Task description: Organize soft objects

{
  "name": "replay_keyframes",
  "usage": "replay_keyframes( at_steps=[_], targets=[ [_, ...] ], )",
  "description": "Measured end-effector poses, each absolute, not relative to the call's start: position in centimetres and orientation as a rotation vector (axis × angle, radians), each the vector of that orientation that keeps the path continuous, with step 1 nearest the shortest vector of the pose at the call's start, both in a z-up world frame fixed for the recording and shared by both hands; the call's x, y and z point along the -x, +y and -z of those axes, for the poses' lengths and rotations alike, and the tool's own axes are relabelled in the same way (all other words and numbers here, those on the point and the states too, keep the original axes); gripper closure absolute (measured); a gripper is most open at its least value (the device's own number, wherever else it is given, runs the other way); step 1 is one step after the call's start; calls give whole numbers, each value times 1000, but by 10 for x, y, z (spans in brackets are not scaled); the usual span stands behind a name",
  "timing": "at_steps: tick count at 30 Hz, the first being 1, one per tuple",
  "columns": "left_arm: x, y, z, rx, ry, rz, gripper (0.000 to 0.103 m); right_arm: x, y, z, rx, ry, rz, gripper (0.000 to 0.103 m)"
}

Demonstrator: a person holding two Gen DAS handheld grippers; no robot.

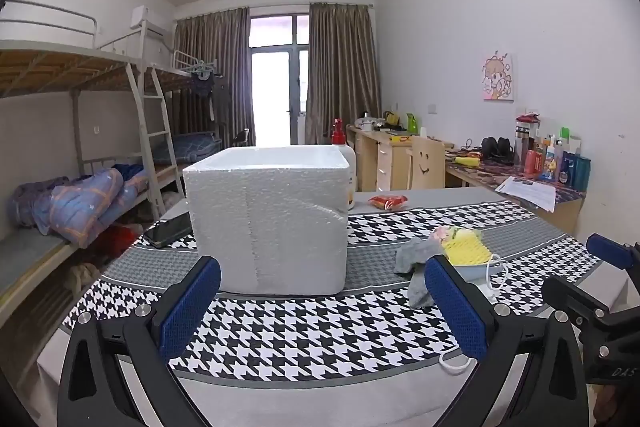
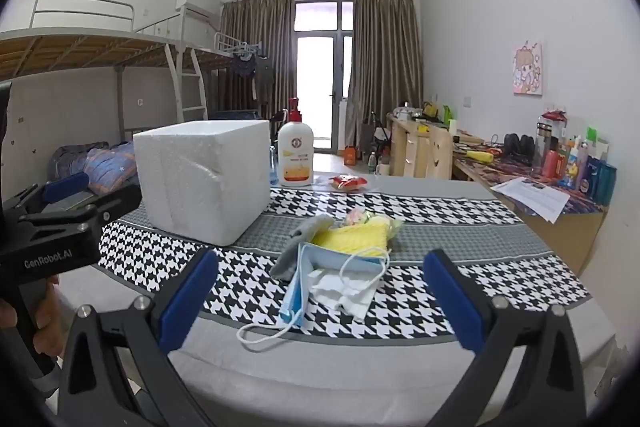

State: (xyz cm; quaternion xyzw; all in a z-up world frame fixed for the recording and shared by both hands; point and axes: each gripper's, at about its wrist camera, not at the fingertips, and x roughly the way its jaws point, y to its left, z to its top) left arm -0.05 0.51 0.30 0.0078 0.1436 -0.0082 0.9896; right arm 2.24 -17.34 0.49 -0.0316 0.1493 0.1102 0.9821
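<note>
Right gripper [image 2: 320,301] wide open, empty | soft pile's blue face mask [image 2: 320,267] dead ahead, ready for picking | left gripper [image 1: 320,311] open, empty, fronting white foam box [image 1: 268,219], the likely bin

Table under houndstooth-and-grey cloth [image 2: 420,215], white foam box [image 2: 208,175] upright at left, lotion bottle [image 2: 295,157] behind it, red packet [image 2: 349,182], phone [image 1: 168,230], soft pile near front: grey cloth [image 2: 308,239], yellow knit [image 2: 356,237], face masks [image 2: 332,279].

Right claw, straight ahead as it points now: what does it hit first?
Most likely the face masks, lying in front between the open fingers of the right claw, with the yellow cloth just behind. Depth is uncertain; it may pass above them.
</note>
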Motion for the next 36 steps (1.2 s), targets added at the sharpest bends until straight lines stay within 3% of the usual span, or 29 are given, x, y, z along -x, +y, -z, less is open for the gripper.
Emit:
replay_keyframes(
  at_steps=[36],
  targets=[
    [0,6,0,-15,296,3,1,-23,-174,-6,71,297,-218,0]
  ],
)
